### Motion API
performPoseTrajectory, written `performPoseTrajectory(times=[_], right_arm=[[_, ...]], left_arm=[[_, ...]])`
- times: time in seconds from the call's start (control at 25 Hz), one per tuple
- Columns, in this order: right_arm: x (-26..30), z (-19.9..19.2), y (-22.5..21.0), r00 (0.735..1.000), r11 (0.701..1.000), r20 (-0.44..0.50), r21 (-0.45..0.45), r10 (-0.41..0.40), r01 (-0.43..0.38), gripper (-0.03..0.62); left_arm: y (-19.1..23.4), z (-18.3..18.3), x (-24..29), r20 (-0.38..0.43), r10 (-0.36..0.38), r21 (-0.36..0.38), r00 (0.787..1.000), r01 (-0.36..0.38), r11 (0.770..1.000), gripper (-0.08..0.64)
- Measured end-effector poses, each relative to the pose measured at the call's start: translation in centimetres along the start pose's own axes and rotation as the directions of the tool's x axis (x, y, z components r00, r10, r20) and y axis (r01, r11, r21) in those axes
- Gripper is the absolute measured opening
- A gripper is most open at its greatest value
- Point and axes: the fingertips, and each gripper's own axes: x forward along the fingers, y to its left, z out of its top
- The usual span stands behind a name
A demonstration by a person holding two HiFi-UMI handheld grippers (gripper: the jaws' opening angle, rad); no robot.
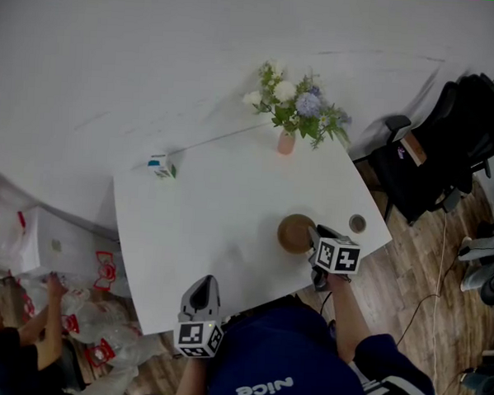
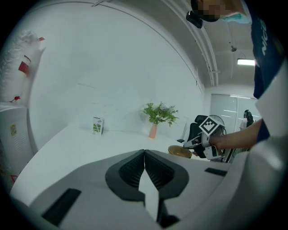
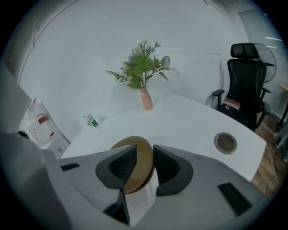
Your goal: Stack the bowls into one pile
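1. The right hand-held gripper [image 3: 144, 148] points down at the table with its ribbed dark pads spread. The rim of the brown bowl [image 3: 141, 164] stands between them, and the jaws look too far apart to be clamping it, probably a let-go after setting it down.
2. The left hand-held gripper [image 2: 144, 152] is closed, pad against pad, with nothing in it. It hangs at the table edge farthest from the vase, apparently waiting out of the way.
3. The bowl sits on the table [image 1: 205, 215], on the person's side of the pink vase [image 1: 286, 143] and well apart from it. It is round, shallow, smooth and matte, wood-coloured. A doubled line along its rim suggests bowls already nested, but I cannot count them. No other bowl shows, so the pile is likely done.
4. The table is white, smooth and rounded at the corners, with a metal-ringed cable port [image 1: 358, 223] just beside the bowl.
5. The slim vase holds leafy white and blue flowers [image 1: 297, 100]. A small green-and-white carton [image 1: 161, 165] stands to the vase's left, near the back edge.
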Motion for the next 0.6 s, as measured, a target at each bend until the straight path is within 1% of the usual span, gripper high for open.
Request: performPoseTrajectory(times=[0.04,0.16,0.28,0.36,0.48,0.6], right_arm=[[-0.1,0.2,0.0,1.000,1.000,0.011,-0.002,0.001,-0.001,0.130],[-0.9,1.1,0.0,0.999,1.000,0.054,-0.014,-0.002,0.003,0.135],[-2.0,2.4,0.7,0.993,0.998,0.119,-0.056,0.007,0.000,0.138],[-2.9,3.4,1.7,0.985,0.995,0.170,-0.096,0.040,-0.024,0.138],[-4.5,4.4,3.7,0.961,0.983,0.253,-0.167,0.112,-0.070,0.138],[-5.7,4.5,5.6,0.939,0.969,0.305,-0.231,0.160,-0.090,0.138]], left_arm=[[-0.1,0.0,0.0,0.002,-0.002,0.001,1.000,0.002,1.000,0.017],[0.0,0.1,-0.1,0.006,-0.001,0.005,1.000,0.001,1.000,0.017],[0.7,0.5,-0.4,0.018,0.012,0.016,1.000,-0.013,1.000,0.017],[1.4,1.0,-0.7,0.035,0.031,0.014,0.999,-0.032,0.999,0.017],[2.5,1.9,-1.4,0.067,0.056,-0.001,0.996,-0.056,0.998,0.017],[3.3,2.9,-1.9,0.087,0.055,0.023,0.995,-0.057,0.998,0.017]])
